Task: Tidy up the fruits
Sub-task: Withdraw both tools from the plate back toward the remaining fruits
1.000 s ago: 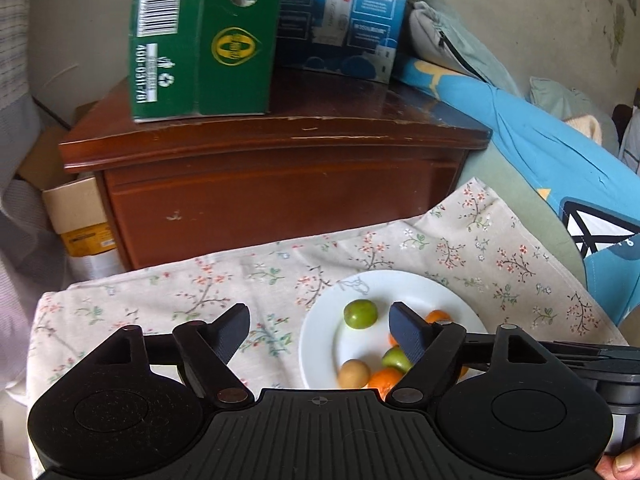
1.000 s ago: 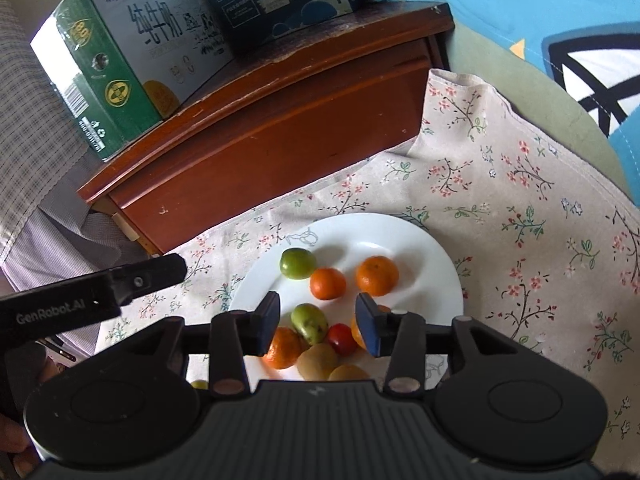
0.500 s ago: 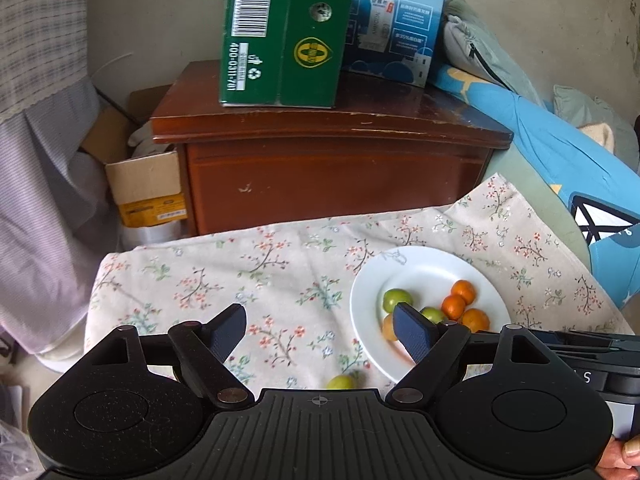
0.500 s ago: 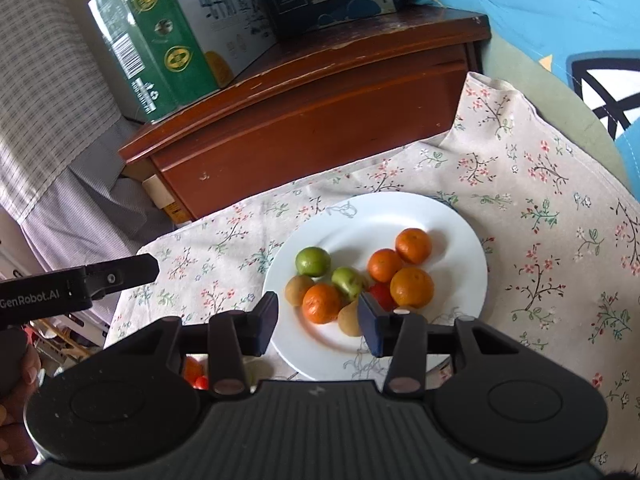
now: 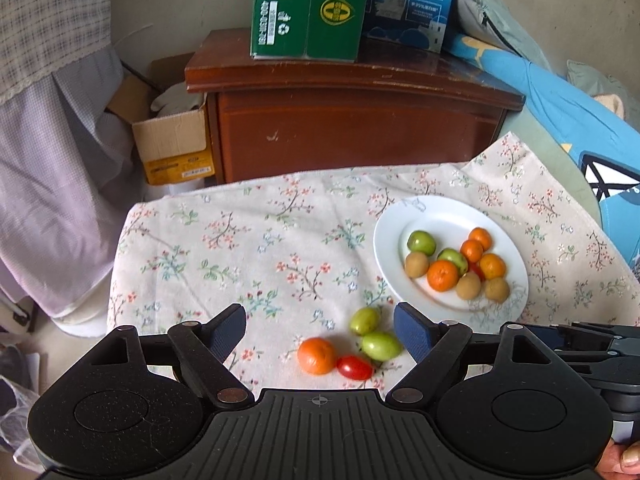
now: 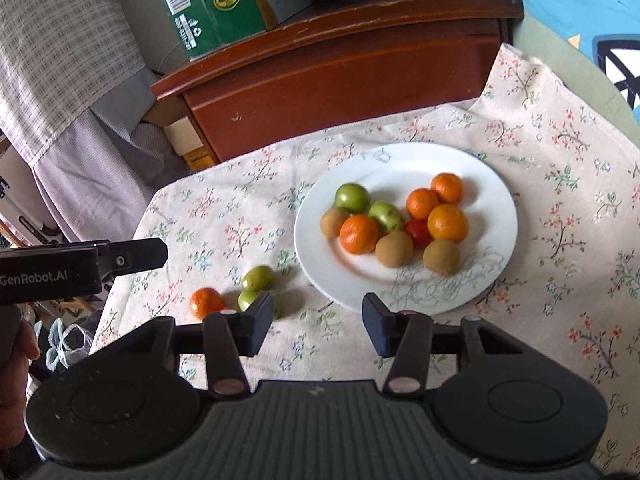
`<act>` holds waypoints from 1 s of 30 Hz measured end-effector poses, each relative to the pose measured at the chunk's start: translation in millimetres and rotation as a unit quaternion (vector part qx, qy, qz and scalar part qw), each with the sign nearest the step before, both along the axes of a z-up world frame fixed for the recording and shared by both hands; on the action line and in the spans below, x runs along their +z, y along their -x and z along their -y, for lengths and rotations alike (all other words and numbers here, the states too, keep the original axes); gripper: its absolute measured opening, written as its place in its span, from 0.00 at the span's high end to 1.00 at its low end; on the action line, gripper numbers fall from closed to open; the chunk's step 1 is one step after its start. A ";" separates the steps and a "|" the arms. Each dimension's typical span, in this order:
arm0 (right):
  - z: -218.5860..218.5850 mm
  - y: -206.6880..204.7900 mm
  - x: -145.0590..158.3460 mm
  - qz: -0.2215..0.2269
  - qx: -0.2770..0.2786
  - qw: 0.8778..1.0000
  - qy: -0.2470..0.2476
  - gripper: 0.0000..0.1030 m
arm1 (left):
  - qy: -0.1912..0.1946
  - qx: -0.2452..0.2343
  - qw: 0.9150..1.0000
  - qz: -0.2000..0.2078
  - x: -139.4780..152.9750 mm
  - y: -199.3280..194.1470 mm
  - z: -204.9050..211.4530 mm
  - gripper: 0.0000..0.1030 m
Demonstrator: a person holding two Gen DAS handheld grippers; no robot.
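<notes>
Holding both tools above the floral cloth [image 5: 248, 256], we see the left gripper [image 5: 320, 330] spread wide with nothing between its fingers. Our right gripper [image 6: 318, 320] is opening, also empty. A white plate [image 6: 472, 168] to the right carries green, orange, brown and red fruits. Four loose fruits lie on the cloth near its left rim: an orange [image 5: 316, 355], a tomato [image 5: 354, 367] and two green ones [image 5: 365, 320] [image 5: 381, 345], close together.

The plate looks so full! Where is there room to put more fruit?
The plate is bare along its far rim and its near rim. Its middle is crowded with fruit. The cloth left of the plate is bare too, beyond the loose fruits lying near the left fingers.
</notes>
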State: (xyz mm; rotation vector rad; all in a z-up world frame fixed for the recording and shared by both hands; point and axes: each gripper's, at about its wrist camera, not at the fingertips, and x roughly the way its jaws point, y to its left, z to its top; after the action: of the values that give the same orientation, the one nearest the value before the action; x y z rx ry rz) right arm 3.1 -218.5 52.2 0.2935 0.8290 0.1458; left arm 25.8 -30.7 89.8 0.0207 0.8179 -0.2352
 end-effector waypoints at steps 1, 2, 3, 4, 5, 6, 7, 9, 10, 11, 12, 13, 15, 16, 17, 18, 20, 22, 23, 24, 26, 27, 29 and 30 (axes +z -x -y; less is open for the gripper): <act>-1.7 0.5 -1.2 -0.003 0.001 1.000 0.001 0.51 | -0.003 0.003 1.000 -0.003 -1.8 1.2 -1.2 0.20; -3.2 0.9 -2.4 -0.005 0.002 1.000 0.001 0.51 | -0.006 0.007 1.000 -0.004 -3.3 2.4 -2.5 0.20; -4.9 1.2 -3.8 -0.009 0.003 1.000 0.001 0.51 | -0.010 0.012 1.000 -0.004 -4.7 3.7 -4.5 0.20; -5.8 1.2 -5.2 -0.012 0.004 1.000 -0.001 0.51 | -0.014 0.016 1.000 -0.004 -6.1 4.4 -6.3 0.20; -6.9 1.0 -6.7 -0.015 0.008 1.000 -0.004 0.51 | -0.019 0.023 1.000 -0.006 -7.8 4.4 -8.7 0.20; -8.7 0.6 -8.4 -0.018 0.011 1.000 -0.004 0.51 | -0.022 0.030 0.999 -0.009 -9.1 3.9 -11.3 0.20; -10.7 0.4 -9.6 -0.020 0.013 1.000 -0.002 0.51 | -0.022 0.036 0.999 -0.010 -10.3 3.4 -14.1 0.20; -14.9 0.9 -10.9 -0.013 0.026 1.000 -0.001 0.51 | -0.019 0.050 0.998 -0.012 -11.9 1.4 -20.8 0.20; -16.7 1.4 -11.0 -0.006 0.032 0.999 -0.003 0.51 | -0.015 0.055 0.998 -0.013 -12.5 0.4 -23.9 0.20; -18.6 1.5 -11.0 0.000 0.034 0.999 -0.004 0.51 | -0.009 0.058 0.998 -0.016 -13.2 -0.8 -26.9 0.20; -19.8 1.0 -11.5 0.006 0.035 0.999 -0.007 0.51 | -0.004 0.061 0.998 -0.019 -14.0 -2.3 -28.9 0.20; -20.7 -0.2 -12.7 0.010 0.036 0.999 -0.011 0.51 | 0.000 0.065 0.998 -0.024 -15.3 -3.6 -30.6 0.20; -21.8 -5.5 -16.8 0.013 0.035 0.999 -0.014 0.51 | 0.010 0.072 0.997 -0.032 -18.8 -5.9 -34.1 0.18; -21.7 -8.2 -19.1 0.013 0.033 0.999 -0.015 0.51 | 0.013 0.073 0.997 -0.035 -20.6 -6.9 -35.3 0.18; -21.5 -11.0 -21.7 0.012 0.031 0.999 -0.018 0.51 | 0.014 0.074 0.996 -0.037 -22.3 -7.8 -35.6 0.18; -21.3 -13.8 -24.3 0.009 0.031 0.999 -0.022 0.51 | 0.012 0.074 0.996 -0.039 -23.8 -8.3 -35.7 0.18; -21.6 -17.8 -28.6 0.005 0.032 0.999 -0.030 0.51 | 0.003 0.075 0.996 -0.039 -27.2 -9.3 -34.7 0.18; -24.4 -20.6 -31.3 0.005 0.038 0.999 -0.029 0.52 | -0.002 0.076 0.996 -0.042 -30.5 -10.8 -34.8 0.17; -26.0 -22.0 -32.3 0.005 0.041 0.999 -0.028 0.52 | -0.001 0.076 0.996 -0.044 -32.1 -11.6 -35.3 0.17; -27.9 -23.3 -33.2 0.006 0.044 0.999 -0.027 0.52 | -0.001 0.076 0.996 -0.046 -33.6 -12.4 -35.9 0.17; -31.2 -26.2 -34.9 0.008 0.050 0.998 -0.029 0.52 | 0.002 0.078 0.996 -0.050 -36.4 -13.4 -37.1 0.17; -33.5 -27.7 -36.1 0.008 0.052 0.998 -0.029 0.52 | 0.002 0.079 0.995 -0.052 -37.3 -13.9 -37.8 0.17; -37.9 -30.0 -38.5 0.011 0.057 0.998 -0.023 0.54 | 0.007 0.082 0.995 -0.053 -38.5 -14.2 -39.3 0.17; -40.1 -31.3 -40.1 0.012 0.059 0.998 -0.018 0.55 | 0.008 0.084 0.995 -0.053 -39.1 -14.5 -39.9 0.17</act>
State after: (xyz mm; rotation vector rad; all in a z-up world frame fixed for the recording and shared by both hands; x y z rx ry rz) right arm 34.4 -178.5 12.1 0.2769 0.8211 0.2743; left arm 40.3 9.2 50.7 -0.0757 0.9193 -0.0847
